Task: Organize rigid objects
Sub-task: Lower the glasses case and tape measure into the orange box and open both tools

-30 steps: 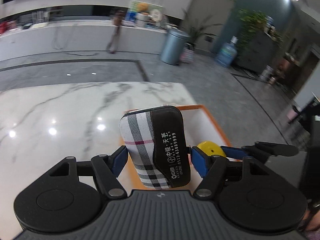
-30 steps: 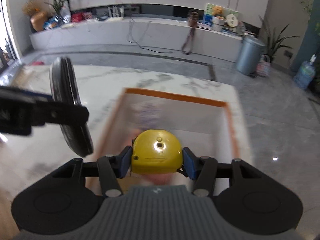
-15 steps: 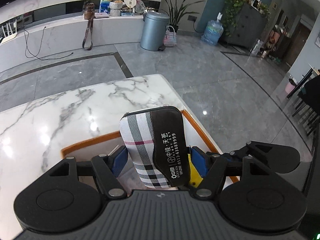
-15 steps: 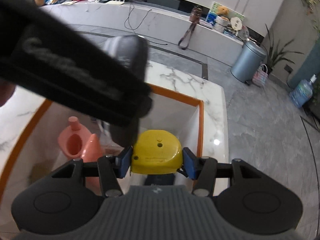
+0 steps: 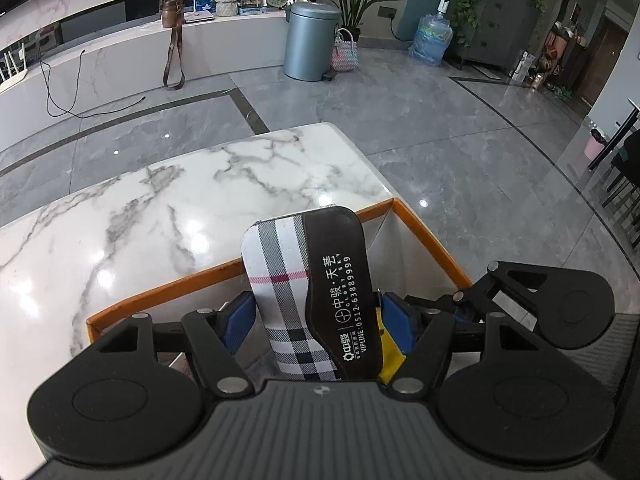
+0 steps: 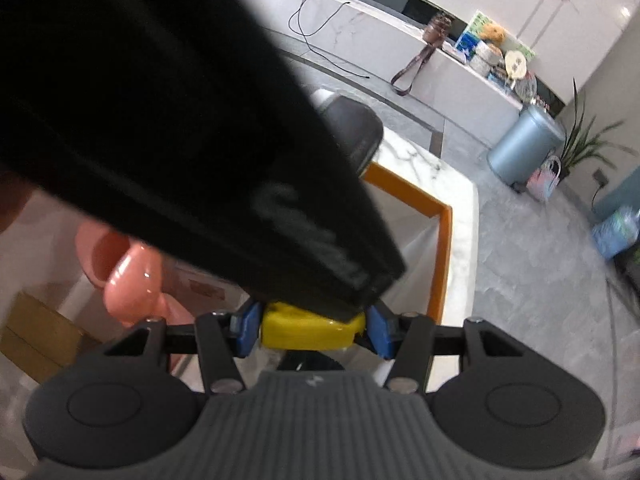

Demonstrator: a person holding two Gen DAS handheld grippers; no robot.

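My left gripper (image 5: 316, 320) is shut on a plaid-and-black glasses case (image 5: 308, 288), held upright over the orange-rimmed white bin (image 5: 424, 236). My right gripper (image 6: 312, 330) is shut on a yellow tape measure (image 6: 312, 332), low inside the same bin (image 6: 440, 240). The right gripper also shows in the left wrist view (image 5: 460, 312), close on the right, with a strip of the yellow tape measure (image 5: 390, 356) beside the case. The left gripper's black body (image 6: 180, 140) crosses over the right wrist view and hides much of the bin.
A pink plastic piece (image 6: 128, 276) and a cardboard box (image 6: 36, 328) lie in the bin's left part. The bin stands at the corner of a white marble table (image 5: 160, 216). Beyond the table edge is grey floor with a bin (image 5: 310, 40) and a counter.
Both grippers have moved down and closer together over the bin. The left gripper's body now covers more of the right wrist view. Both holds are unchanged.
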